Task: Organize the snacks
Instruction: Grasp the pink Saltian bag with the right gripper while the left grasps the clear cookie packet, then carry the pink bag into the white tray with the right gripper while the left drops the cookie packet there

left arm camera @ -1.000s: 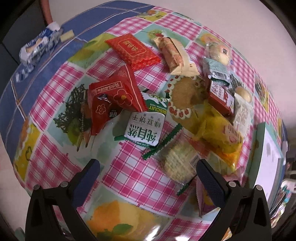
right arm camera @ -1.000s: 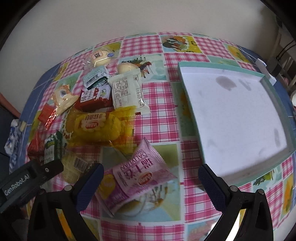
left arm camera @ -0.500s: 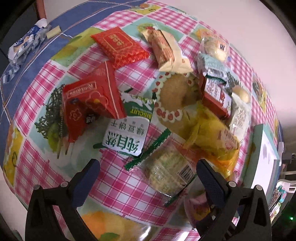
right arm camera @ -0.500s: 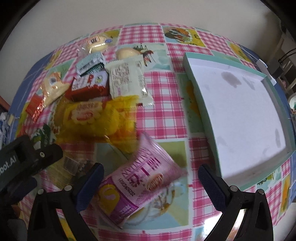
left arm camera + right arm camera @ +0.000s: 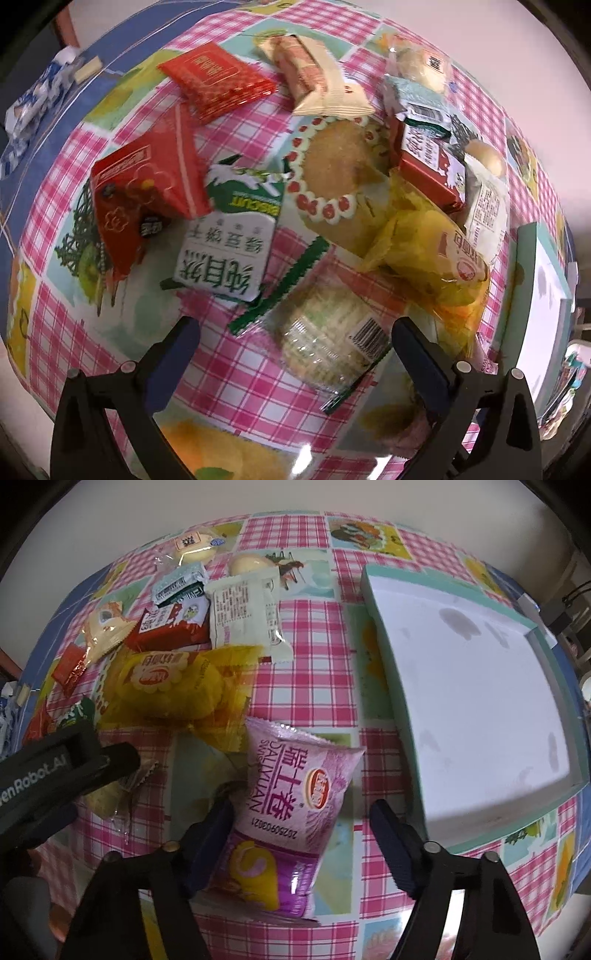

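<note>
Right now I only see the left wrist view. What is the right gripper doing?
Observer: The right gripper straddles a purple pack. Its jaws are closing, the left finger at the pack's edge and the right finger clear of it.
Operator: Is anything in the tray?
Observer: No. The tray holds no snacks, and its white floor shows only a few grey marks.
Operator: Is the pack touching the tray?
Observer: No. It lies on the cloth to the tray's left, with a strip of cloth showing between them.
</note>
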